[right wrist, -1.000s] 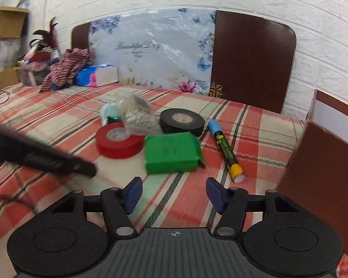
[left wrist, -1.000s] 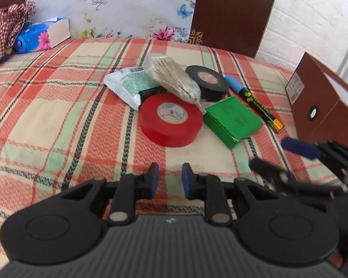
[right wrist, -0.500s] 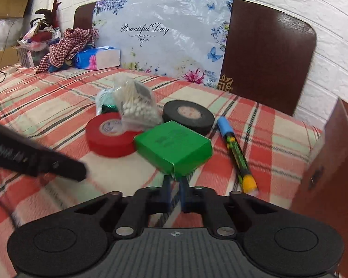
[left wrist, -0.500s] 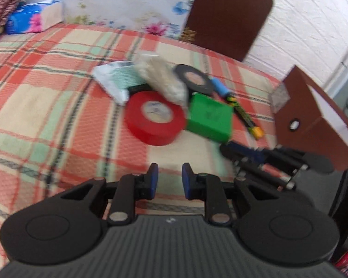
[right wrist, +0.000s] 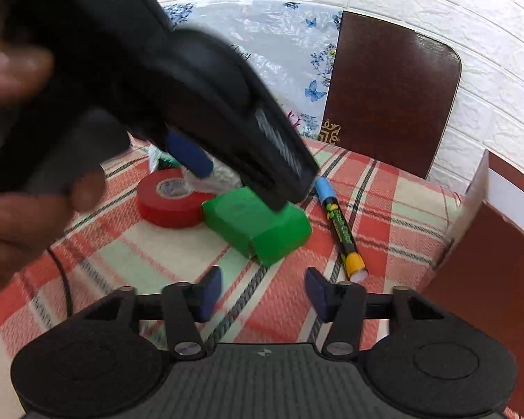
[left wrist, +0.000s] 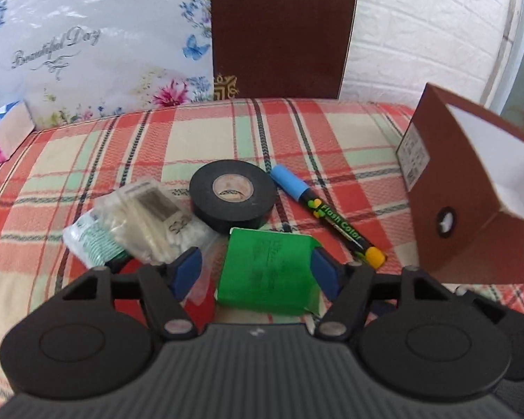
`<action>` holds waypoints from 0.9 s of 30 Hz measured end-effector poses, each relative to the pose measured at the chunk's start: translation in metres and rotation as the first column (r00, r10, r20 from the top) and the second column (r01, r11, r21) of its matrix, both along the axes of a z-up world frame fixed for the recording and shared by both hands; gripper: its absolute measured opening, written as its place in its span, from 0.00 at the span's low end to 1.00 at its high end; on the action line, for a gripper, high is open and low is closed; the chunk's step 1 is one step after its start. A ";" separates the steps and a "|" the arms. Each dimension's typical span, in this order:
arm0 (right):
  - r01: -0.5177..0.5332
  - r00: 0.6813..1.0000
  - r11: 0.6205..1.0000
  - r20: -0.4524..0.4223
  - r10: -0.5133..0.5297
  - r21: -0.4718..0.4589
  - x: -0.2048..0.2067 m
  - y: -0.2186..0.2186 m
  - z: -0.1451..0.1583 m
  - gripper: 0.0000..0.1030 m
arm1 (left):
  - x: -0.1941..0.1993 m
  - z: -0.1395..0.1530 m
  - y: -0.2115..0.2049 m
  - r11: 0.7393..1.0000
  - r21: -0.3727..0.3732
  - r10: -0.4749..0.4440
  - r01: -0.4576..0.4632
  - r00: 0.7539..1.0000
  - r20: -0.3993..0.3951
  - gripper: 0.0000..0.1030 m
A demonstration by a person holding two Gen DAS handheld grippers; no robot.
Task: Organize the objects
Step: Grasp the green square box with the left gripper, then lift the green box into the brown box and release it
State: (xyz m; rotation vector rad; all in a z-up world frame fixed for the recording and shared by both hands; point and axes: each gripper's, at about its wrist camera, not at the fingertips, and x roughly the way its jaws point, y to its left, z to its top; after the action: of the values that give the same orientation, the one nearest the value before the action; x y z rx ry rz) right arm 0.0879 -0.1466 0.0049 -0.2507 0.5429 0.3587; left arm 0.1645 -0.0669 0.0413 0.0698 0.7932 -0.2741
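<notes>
Two tape rolls: one black, one red. One green box, one marker, one cotton swab bag, one green-white packet, one brown box, one tissue pack.

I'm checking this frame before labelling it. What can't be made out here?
- Red tape roll: left wrist view, hidden behind the left gripper.
- Black tape roll: right wrist view, hidden by that blurred gripper.
- Brown box: cut off by the edge in both views.
</notes>
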 end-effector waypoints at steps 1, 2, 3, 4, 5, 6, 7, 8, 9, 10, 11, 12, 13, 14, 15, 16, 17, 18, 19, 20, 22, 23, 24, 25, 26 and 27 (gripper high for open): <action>0.005 1.000 1.000 -0.002 -0.005 0.001 0.006 0.001 -0.001 0.63 | 0.005 -0.003 0.001 1.000 0.003 -0.008 0.008 1.000 -0.007 0.78; 0.006 1.000 1.000 -0.010 -0.006 0.004 0.014 0.001 -0.002 0.62 | 0.010 -0.006 0.004 1.000 -0.006 -0.016 0.016 1.000 -0.019 0.84; 0.006 1.000 1.000 -0.022 -0.005 0.010 0.021 0.002 -0.003 0.59 | 0.013 -0.009 0.007 0.999 -0.031 -0.023 0.022 0.999 -0.033 0.84; 0.004 0.999 1.000 -0.037 -0.003 0.022 0.029 0.003 -0.005 0.58 | 0.014 -0.011 0.010 0.998 -0.057 -0.026 0.024 0.999 -0.037 0.83; 0.000 0.999 0.999 -0.053 0.002 0.042 0.036 0.003 -0.007 0.58 | 0.014 -0.013 0.010 0.997 -0.068 -0.030 0.028 0.999 -0.029 0.80; -0.003 0.998 0.998 -0.067 0.008 0.068 0.043 0.003 -0.007 0.56 | 0.012 -0.014 0.010 0.997 -0.068 -0.039 0.038 0.999 -0.018 0.65; -0.009 0.997 0.996 -0.077 0.016 0.090 0.047 0.004 -0.007 0.52 | 0.011 -0.015 0.009 0.995 -0.083 -0.061 0.058 0.998 -0.032 0.58; -0.009 0.996 0.995 -0.085 0.017 0.096 0.050 0.005 -0.007 0.52 | 0.010 -0.017 0.008 0.992 -0.115 -0.058 0.051 0.997 -0.056 0.59; -0.013 0.997 0.995 -0.076 0.020 0.095 0.049 0.005 -0.007 0.46 | 0.008 -0.016 0.008 0.991 -0.127 -0.047 0.040 0.997 -0.054 0.59; -0.019 0.998 0.996 -0.062 0.025 0.092 0.044 0.007 -0.006 0.46 | 0.004 -0.015 0.008 0.990 -0.133 -0.044 0.037 0.998 -0.051 0.59; -0.020 0.999 0.996 -0.047 0.024 0.089 0.038 0.006 -0.005 0.46 | -0.003 -0.011 0.007 0.990 -0.137 -0.034 0.027 0.998 -0.048 0.59; -0.020 0.999 0.996 -0.024 0.022 0.088 0.029 0.006 -0.002 0.46 | -0.012 -0.005 0.005 0.989 -0.144 -0.028 0.023 0.999 -0.033 0.57; -0.015 1.000 0.997 0.014 0.014 0.082 0.017 0.005 0.002 0.46 | -0.023 0.003 0.003 0.987 -0.157 -0.031 0.031 1.000 -0.003 0.57; -0.005 0.998 0.997 0.057 0.001 0.075 0.004 0.003 0.006 0.47 | -0.036 0.013 0.001 0.984 -0.172 -0.046 0.050 0.999 0.030 0.57; 0.011 0.995 0.997 0.101 -0.018 0.071 -0.008 0.000 0.011 0.47 | -0.046 0.023 -0.003 0.980 -0.186 -0.064 0.074 0.996 0.056 0.57; 0.031 0.988 0.997 0.146 -0.042 0.072 -0.020 -0.005 0.016 0.47 | -0.054 0.033 -0.007 0.976 -0.195 -0.085 0.098 0.993 0.078 0.57; 0.054 0.979 0.996 0.192 -0.068 0.077 -0.031 -0.011 0.023 0.47 | -0.060 0.043 -0.015 0.971 -0.200 -0.109 0.128 0.989 0.102 0.57; 0.078 0.966 0.994 0.238 -0.095 0.079 -0.040 -0.017 0.030 0.47 | -0.066 0.054 -0.024 0.966 -0.203 -0.133 0.157 0.983 0.128 0.57; 0.107 0.951 0.991 0.284 -0.125 0.075 -0.047 -0.024 0.037 0.47 | -0.070 0.063 -0.034 0.961 -0.205 -0.157 0.187 0.976 0.153 0.57; 0.143 0.932 0.987 0.327 -0.157 0.068 -0.053 -0.032 0.044 0.47 | -0.074 0.073 -0.048 0.953 -0.203 -0.186 0.223 0.965 0.184 0.58; 0.212 0.902 0.975 0.371 -0.222 0.070 -0.057 -0.053 0.056 0.47 | -0.077 0.087 -0.079 0.936 -0.195 -0.248 0.293 0.942 0.227 0.61; 0.245 0.889 0.967 0.380 -0.255 0.075 -0.057 -0.066 0.061 0.47 | -0.077 0.092 -0.096 0.927 -0.185 -0.279 0.326 0.929 0.242 0.61; 0.276 0.877 0.958 0.386 -0.286 0.082 -0.057 -0.080 0.065 0.46 | -0.077 0.095 -0.114 0.919 -0.173 -0.306 0.354 0.918 0.252 0.61; 0.306 0.866 0.948 0.389 -0.315 0.086 -0.056 -0.094 0.067 0.46 | -0.075 0.096 -0.132 0.908 -0.165 -0.336 0.384 0.905 0.259 0.61; 0.339 0.856 0.937 0.387 -0.344 0.083 -0.055 -0.108 0.067 0.46 | -0.074 0.096 -0.150 0.895 -0.162 -0.366 0.415 0.893 0.261 0.61; 0.370 0.849 0.926 0.376 -0.371 0.079 -0.052 -0.121 0.066 0.46 | -0.071 0.094 -0.167 0.883 -0.163 -0.393 0.439 0.884 0.254 0.61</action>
State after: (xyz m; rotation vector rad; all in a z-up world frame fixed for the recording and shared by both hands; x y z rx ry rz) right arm 0.0355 -0.2677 0.0709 -0.2002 0.1908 -0.0719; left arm 0.0936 -0.2340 0.1355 0.0641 0.5212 -0.7528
